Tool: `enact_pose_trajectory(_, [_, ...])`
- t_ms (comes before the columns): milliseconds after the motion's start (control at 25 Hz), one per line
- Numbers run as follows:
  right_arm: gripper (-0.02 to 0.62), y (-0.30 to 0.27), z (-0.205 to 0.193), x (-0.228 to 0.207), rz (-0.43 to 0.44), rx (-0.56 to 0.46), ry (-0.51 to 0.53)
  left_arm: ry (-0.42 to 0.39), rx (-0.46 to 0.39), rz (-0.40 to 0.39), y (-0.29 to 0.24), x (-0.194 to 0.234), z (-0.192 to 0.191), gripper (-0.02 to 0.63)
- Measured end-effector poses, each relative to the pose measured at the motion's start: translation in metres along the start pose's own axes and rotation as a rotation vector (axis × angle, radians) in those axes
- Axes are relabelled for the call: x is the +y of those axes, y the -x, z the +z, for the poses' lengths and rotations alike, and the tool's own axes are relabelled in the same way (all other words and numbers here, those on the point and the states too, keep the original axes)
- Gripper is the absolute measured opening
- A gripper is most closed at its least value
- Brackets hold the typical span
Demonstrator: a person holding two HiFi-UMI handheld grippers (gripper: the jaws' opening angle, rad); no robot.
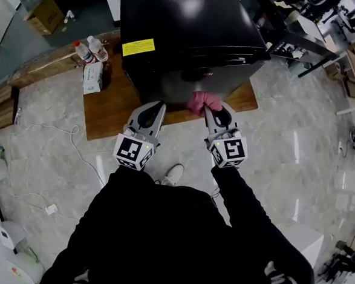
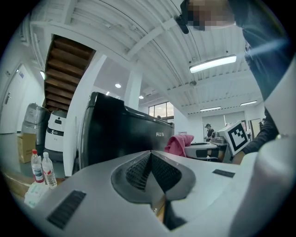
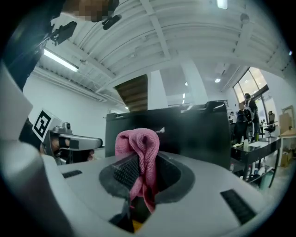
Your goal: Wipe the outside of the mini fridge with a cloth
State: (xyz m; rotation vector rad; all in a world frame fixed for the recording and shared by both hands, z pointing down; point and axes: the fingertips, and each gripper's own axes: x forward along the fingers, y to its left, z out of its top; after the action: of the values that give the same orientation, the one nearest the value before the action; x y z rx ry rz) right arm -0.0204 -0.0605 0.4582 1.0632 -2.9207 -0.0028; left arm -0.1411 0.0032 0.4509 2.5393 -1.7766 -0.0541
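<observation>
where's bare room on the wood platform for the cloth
The bare wood of the platform left of the mini fridge, between the white pack and the front edge. Crowded: bottles behind the pack; left gripper and right gripper at the fridge front.

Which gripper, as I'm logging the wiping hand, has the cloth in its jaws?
The right gripper: its jaws are shut on the pink cloth, while the left gripper has its jaws together on nothing.

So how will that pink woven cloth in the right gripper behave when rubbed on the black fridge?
Probably floppy: the pink woven cloth bunches above the right gripper and droops between its jaws. Its textured weave likely drags rather than slips on the glossy black mini fridge. It looks light.
</observation>
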Motion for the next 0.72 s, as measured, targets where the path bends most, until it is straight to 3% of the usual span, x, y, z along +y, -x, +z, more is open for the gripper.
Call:
enact_pose_trajectory(160, [0.087,-0.025,-0.054,0.051,0.080,0.079,-0.044,0.007,-0.006,-0.010,0.020,0.011,-0.034,0.006])
enact_pose_trajectory(400, [0.087,-0.062,-0.126,0.097,0.128,0.186,-0.078,0.046,0.117,0.050,0.040,0.041,-0.112,0.006])
enact_pose_trajectory(720, [0.087,-0.103,-0.184,0.122,0.141,0.249,-0.109,0.067,0.182,0.092,0.033,0.080,-0.166,0.006])
